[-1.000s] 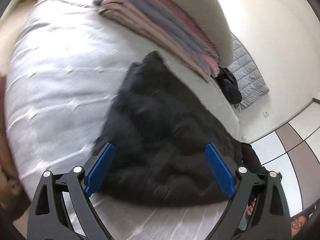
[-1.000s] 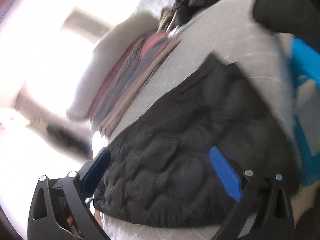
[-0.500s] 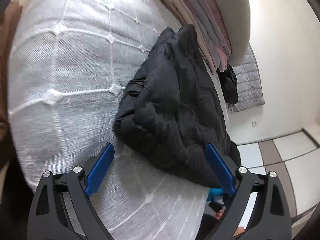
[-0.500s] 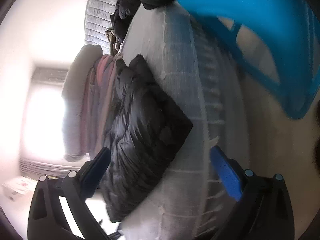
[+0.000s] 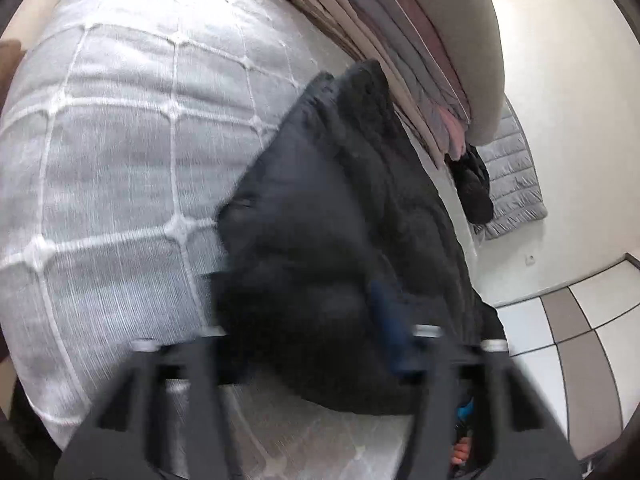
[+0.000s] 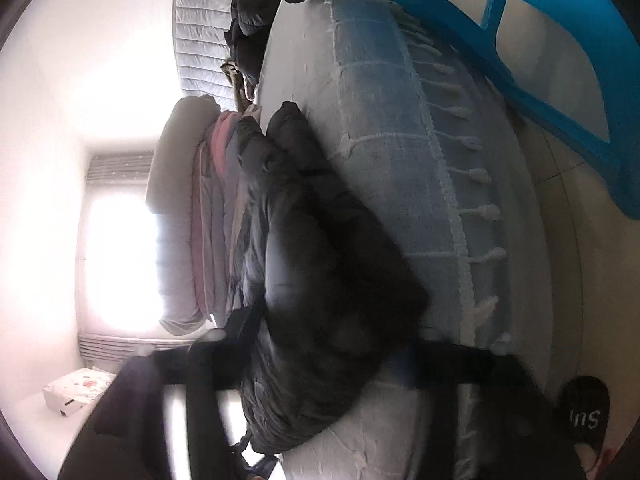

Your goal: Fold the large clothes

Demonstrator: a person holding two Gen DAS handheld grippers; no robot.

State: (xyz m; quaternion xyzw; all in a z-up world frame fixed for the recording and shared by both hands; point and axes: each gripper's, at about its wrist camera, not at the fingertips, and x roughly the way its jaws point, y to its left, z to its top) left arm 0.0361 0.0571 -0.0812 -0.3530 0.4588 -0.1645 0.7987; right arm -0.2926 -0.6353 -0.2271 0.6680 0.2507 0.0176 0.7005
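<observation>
1. The bed [image 5: 120, 152] carries everything: a mattress under a pale grey woven cover stitched with white lines into squares, with white tassels along its edge in the right wrist view.
2. A folded black puffer jacket [image 5: 344, 240] lies directly on the bed, just ahead of the left tongs [image 5: 304, 344] and reaching back between their blurred fingers.
3. Beyond the jacket, further from the tongs, a stack of folded blankets [image 5: 400, 40] in beige, grey and pink rests on the bed.
4. To the right of the left tongs, the tiled floor [image 5: 580, 340] shows white and brown tiles.
</observation>
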